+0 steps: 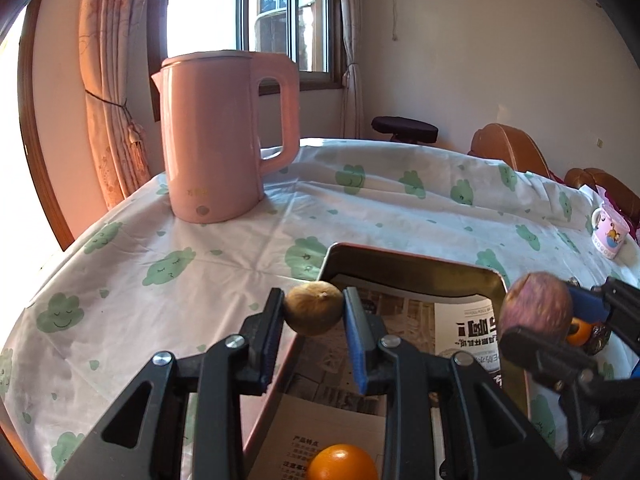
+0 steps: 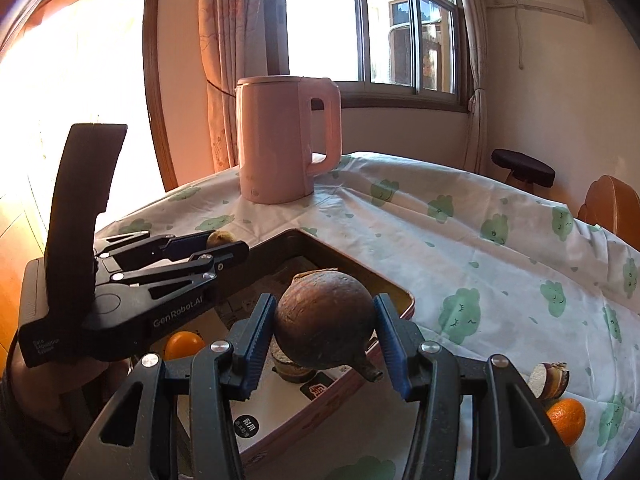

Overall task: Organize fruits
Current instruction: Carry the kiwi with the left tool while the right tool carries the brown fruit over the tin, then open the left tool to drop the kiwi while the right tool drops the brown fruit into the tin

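My left gripper (image 1: 314, 299) is shut on a small yellow-brown fruit (image 1: 314, 314), held above the near left edge of a metal tray (image 1: 404, 266) lined with printed paper. My right gripper (image 2: 324, 306) is shut on a round brown-purple fruit (image 2: 324, 324) with a stub stem, held above the same tray (image 2: 360, 270). An orange (image 1: 342, 462) lies in the tray below my left gripper. Under the brown-purple fruit a small brownish item (image 2: 290, 366) sits in the tray, partly hidden. Each wrist view shows the other gripper holding its fruit.
A pink kettle (image 1: 228, 136) stands at the back left of the cloud-patterned tablecloth (image 1: 400, 208). A mug (image 1: 610, 232) sits at the far right edge. Another orange (image 2: 566, 420) and a cut purple fruit (image 2: 548, 378) lie on the cloth right of the tray. Wooden chairs (image 1: 508, 148) stand behind the table.
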### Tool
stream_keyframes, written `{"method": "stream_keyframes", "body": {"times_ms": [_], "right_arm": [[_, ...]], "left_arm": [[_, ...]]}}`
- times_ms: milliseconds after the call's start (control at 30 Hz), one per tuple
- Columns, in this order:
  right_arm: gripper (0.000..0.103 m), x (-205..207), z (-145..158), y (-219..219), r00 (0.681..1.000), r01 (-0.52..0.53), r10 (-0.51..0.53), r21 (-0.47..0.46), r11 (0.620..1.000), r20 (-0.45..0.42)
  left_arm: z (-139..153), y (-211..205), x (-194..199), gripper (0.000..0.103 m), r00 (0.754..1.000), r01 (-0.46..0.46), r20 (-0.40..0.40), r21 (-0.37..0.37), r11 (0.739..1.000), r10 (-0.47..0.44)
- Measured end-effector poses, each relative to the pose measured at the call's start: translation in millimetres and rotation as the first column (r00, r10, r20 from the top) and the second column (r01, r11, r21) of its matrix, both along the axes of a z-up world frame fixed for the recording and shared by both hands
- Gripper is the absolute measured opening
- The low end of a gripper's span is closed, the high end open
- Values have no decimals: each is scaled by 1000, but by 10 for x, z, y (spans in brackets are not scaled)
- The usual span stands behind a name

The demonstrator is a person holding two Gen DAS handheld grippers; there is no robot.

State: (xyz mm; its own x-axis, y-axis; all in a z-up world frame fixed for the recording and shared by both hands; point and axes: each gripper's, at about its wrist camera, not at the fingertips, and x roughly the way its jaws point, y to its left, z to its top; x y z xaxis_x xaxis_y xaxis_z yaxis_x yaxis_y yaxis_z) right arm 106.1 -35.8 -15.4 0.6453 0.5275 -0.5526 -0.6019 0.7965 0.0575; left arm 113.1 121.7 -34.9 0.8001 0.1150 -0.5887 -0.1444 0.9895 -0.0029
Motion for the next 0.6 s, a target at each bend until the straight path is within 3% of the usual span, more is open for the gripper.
{"method": "stream_keyframes", "body": {"times_ms": [400, 600], "right_arm": [[53, -78, -190, 165, 997, -74, 72, -65, 995, -42], [57, -98, -165, 151, 994, -94, 92, -34, 995, -53]], "left_arm": [[-36, 13, 11, 32, 1000, -4, -19, 15, 1000, 5], [-2, -22, -65, 57, 1000, -27, -3, 40, 999, 27]]}}
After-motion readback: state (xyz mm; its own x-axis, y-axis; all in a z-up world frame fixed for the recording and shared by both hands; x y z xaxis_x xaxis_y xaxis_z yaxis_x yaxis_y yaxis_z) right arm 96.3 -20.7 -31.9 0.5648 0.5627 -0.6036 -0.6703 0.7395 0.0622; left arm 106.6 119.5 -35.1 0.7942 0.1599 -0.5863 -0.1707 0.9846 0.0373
